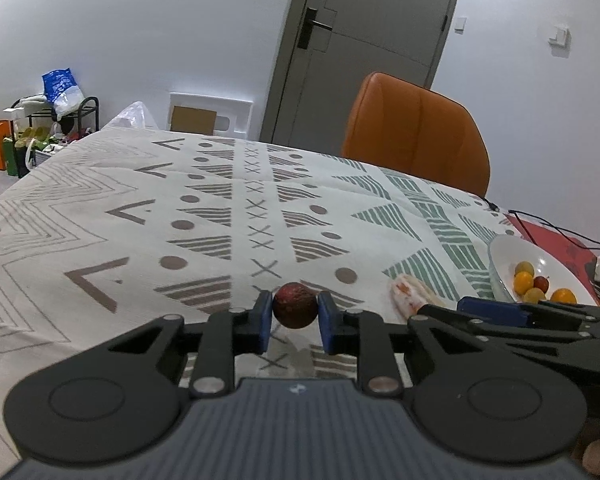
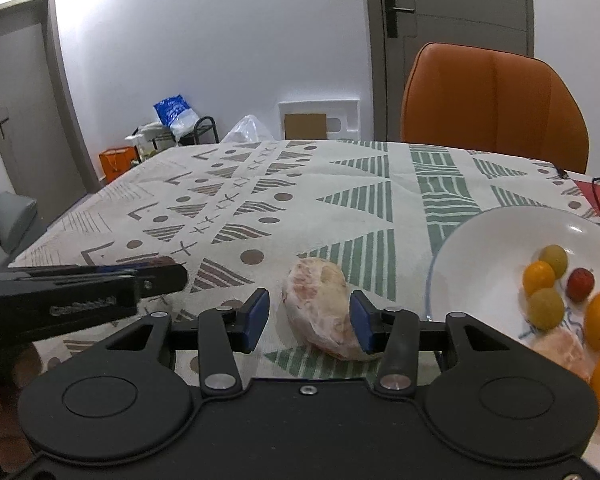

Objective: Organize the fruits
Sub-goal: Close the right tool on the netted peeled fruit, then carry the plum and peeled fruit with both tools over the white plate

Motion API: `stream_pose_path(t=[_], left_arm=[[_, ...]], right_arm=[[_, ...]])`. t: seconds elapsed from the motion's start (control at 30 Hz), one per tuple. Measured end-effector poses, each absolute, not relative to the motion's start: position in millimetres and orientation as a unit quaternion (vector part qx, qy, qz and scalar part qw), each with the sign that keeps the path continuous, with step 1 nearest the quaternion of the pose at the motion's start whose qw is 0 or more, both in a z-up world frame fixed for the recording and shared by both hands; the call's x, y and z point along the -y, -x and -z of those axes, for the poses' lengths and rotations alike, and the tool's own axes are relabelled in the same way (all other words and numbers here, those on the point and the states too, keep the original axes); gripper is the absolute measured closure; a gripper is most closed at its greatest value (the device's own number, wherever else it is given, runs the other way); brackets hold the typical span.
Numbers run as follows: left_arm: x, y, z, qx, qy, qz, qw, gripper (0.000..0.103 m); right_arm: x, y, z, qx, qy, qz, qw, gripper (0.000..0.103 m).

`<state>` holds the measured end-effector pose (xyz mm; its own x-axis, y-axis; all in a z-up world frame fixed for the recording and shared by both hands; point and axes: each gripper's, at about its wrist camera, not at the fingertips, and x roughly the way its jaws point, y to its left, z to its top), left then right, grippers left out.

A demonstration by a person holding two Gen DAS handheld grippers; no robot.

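Your left gripper (image 1: pixel 295 322) has its blue pads clamped on a small, round, dark red fruit with a rough skin (image 1: pixel 295 305); each pad touches one side of the fruit, which sits between the fingertips just above the patterned white tablecloth with brown and green geometric shapes (image 1: pixel 140 216).

Your right gripper (image 2: pixel 309 320) stands partly open around a peeled, pale pink citrus segment (image 2: pixel 324 308) that lies on the tablecloth (image 2: pixel 340 208). The right-hand pad touches or nearly touches the segment; a clear gap separates the left-hand pad from it. Whether the segment is gripped cannot be told.

In the left wrist view, the peeled segment (image 1: pixel 410 300) lies to the right of the dark red fruit, just beside the tip of your right gripper (image 1: pixel 492 312).

To the right of the segment stands a shallow white ceramic bowl (image 2: pixel 480 248). It holds several small round fruits: orange ones (image 2: pixel 539 277), yellow-green ones (image 2: pixel 545 308) and one small red one (image 2: pixel 580 280), together with another pale pink peeled piece (image 2: pixel 566 350) near the front rim. The same bowl (image 1: pixel 504 252) appears at the right edge of the left wrist view.

Beyond the far edge of the table stands an orange upholstered chair (image 2: pixel 496 104), before a grey door (image 2: pixel 456 20) in a white wall.
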<state>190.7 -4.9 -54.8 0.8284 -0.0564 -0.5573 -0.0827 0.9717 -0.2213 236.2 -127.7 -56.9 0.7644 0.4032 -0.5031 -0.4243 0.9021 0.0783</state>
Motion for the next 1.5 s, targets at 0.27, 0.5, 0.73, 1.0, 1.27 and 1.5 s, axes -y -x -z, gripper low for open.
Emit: stream_pose_path(t=[0.27,0.5,0.73,1.0,1.27,1.5], left_arm=[[-17.4,-185.8,50.5,-0.285,0.144,-0.008,0.948,0.08],[-21.8,-186.9,53.4,-0.296,0.139,-0.012,0.945,0.08],[-23.7,-182.1,51.9,-0.293,0.135,-0.022,0.946,0.08],[-26.7,-177.9,51.8,-0.295,0.127,-0.029,0.946,0.08],[-26.6,-176.6,52.2,-0.298,0.125,-0.033,0.946,0.08],[-18.4,-175.1,48.5,-0.292,0.117,-0.024,0.949,0.08]], right_arm=[[112.9,-248.9,58.0,-0.277,0.055,-0.194,0.94,0.058],[103.3,-248.6,60.7,-0.275,0.085,-0.179,0.941,0.058],[99.6,-237.3,59.2,-0.283,0.068,-0.207,0.934,0.061],[93.7,-232.1,61.3,-0.282,0.053,-0.222,0.932,0.059],[93.7,-235.9,65.6,-0.274,0.048,-0.224,0.934,0.063],[105.3,-227.8,59.2,-0.266,0.027,-0.221,0.938,0.065]])
